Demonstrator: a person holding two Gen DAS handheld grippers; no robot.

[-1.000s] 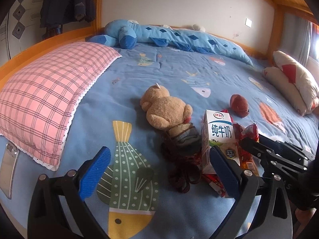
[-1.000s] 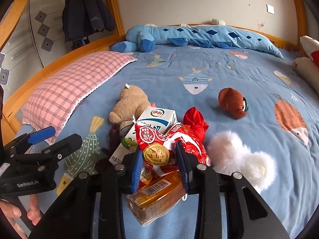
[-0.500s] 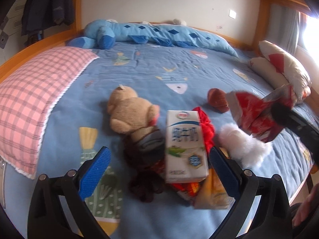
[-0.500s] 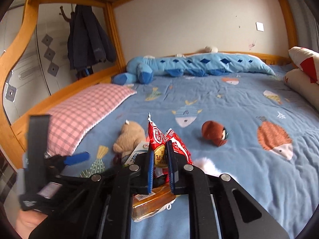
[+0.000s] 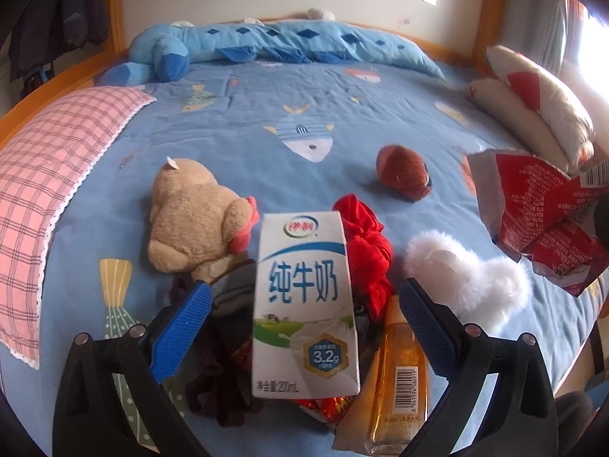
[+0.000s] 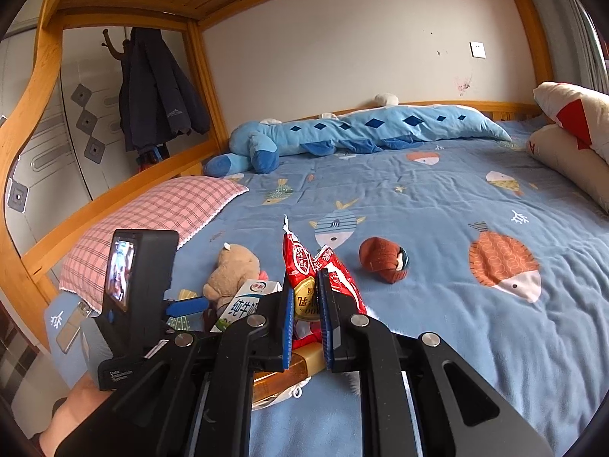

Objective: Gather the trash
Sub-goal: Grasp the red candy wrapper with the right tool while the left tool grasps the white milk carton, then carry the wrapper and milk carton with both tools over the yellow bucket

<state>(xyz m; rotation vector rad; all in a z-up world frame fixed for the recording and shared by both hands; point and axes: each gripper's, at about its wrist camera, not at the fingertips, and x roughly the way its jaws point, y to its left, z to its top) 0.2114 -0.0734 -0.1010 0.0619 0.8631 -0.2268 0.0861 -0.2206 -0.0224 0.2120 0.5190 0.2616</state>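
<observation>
A white milk carton (image 5: 306, 301) lies on the blue bed between the fingers of my left gripper (image 5: 304, 314), which is open around it without touching. An amber bottle (image 5: 396, 377) lies beside it under the right finger. My right gripper (image 6: 306, 314) is shut on a red snack wrapper (image 6: 304, 266) and holds it up above the bed; the wrapper also shows in the left wrist view (image 5: 548, 221) at the right. The carton (image 6: 243, 302) and the bottle (image 6: 293, 371) show below the right gripper.
A tan teddy bear (image 5: 198, 221), a red cloth (image 5: 367, 251), a white fluffy toy (image 5: 468, 282), dark clothing (image 5: 224, 342) and a brown plush (image 5: 403, 171) lie around the carton. A pink plaid pillow (image 5: 49, 175) is at left. The wooden bed frame (image 6: 114, 198) runs behind it.
My right gripper has lifted the red wrapper off the pile and raised it. My left gripper has moved closer, so the milk carton now sits between its open fingers.
</observation>
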